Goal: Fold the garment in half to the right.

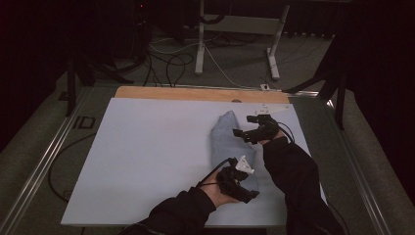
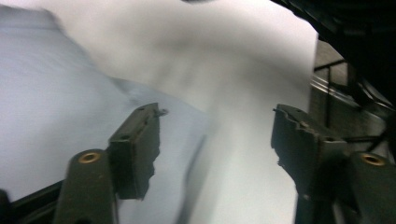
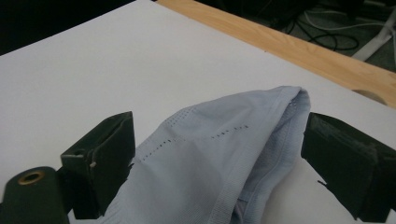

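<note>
Left hand-held gripper (image 1: 243,188) nearest, jaws apart, nothing gripped, over near end of pale blue garment (image 1: 230,142); garment lies right of centre on white bench (image 1: 147,156); right hand-held gripper (image 1: 243,132) wide open astride far end.

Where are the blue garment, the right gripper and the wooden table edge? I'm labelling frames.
blue garment (image 3: 210,154): right gripper view, middle of fabric.
right gripper (image 1: 243,126): high view, between fingertips.
wooden table edge (image 1: 195,94): high view, far strip.

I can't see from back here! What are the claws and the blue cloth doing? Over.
Left claw open, right claw open. Blue cloth flat on white board, unheld. Nothing in the way.
</note>
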The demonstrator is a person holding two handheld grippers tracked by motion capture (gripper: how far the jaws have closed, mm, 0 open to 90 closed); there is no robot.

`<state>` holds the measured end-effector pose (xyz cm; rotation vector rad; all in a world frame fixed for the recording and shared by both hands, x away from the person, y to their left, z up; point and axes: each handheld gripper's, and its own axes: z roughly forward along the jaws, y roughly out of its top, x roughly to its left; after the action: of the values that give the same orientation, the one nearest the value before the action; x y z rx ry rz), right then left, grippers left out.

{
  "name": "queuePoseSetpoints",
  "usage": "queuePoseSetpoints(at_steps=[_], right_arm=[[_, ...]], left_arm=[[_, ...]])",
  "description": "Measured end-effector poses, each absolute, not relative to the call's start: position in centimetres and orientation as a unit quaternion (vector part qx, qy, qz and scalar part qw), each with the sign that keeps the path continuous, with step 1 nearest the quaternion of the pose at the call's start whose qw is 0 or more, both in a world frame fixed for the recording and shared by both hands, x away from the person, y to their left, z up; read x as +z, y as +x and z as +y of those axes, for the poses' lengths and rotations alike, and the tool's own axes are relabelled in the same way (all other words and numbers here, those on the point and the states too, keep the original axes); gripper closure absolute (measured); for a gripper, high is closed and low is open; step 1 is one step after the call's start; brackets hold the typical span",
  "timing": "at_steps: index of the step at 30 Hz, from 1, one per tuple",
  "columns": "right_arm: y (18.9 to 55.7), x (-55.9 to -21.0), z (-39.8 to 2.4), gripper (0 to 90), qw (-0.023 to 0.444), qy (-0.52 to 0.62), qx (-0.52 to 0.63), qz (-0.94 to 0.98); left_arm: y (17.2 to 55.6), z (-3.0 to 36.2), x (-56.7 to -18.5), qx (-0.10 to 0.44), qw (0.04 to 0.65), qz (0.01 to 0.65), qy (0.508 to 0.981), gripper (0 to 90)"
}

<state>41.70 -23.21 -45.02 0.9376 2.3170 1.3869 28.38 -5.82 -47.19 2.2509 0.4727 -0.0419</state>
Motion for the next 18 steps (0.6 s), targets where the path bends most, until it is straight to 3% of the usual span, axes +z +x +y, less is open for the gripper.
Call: queuePoseSetpoints(at_steps=[13, 18], right_arm=[[40.6, -45.7, -22.8, 10.2, 0.146, 0.332, 0.475, 0.802], [40.1, -45.8, -22.6, 10.3, 0.143, 0.328, 0.476, 0.803]], left_arm=[[29.9, -2.7, -45.6, -0.010, 0.430, 0.176, 0.885, 1.2], [30.3, -1.7, -45.2, -0.012, 0.445, 0.171, 0.879, 0.5]])
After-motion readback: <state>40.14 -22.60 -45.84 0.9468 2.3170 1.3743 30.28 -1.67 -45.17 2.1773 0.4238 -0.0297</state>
